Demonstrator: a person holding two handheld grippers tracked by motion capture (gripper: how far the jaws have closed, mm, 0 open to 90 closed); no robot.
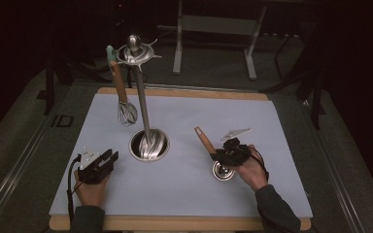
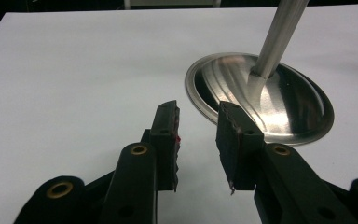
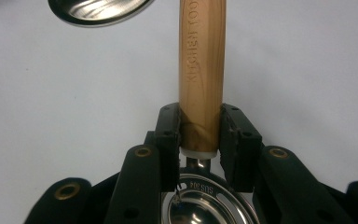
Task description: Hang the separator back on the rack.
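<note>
A white-covered tabletop (image 1: 184, 194) with a wooden edge carries a tall polished steel utensil stand (image 1: 142, 104), whose thin post rises from a round, shallow dish-like steel base (image 1: 148, 145) near the tabletop's middle, a little toward its left edge. The base's dish holds nothing but the foot of the post; in the left gripper view its mirror surface (image 2: 279, 100) shows only reflections. At the top of the post sits a ring of hooks (image 1: 135, 53), and from its left side hangs a wire whisk with a wooden handle and a pale green tip (image 1: 121, 92), its wire head down and close to the tabletop's far edge.

The right gripper (image 1: 228, 150) is toward the near right of the tabletop, right of the base and apart from it. It is clenched on the wooden handle (image 3: 201, 79) of a small steel ladle (image 1: 222, 170), the pads pressing both sides of the handle's lower end just above the white collar. The handle tilts up and away toward the far left; the ladle's round steel bowl (image 3: 200, 207) is close under the gripper and looks empty. Whether the bowl touches the tabletop cannot be told.

The left gripper (image 1: 99, 162) lies near the front left, just left of the base, jaws released and apart with only bare tabletop between them (image 2: 198, 135)
</note>
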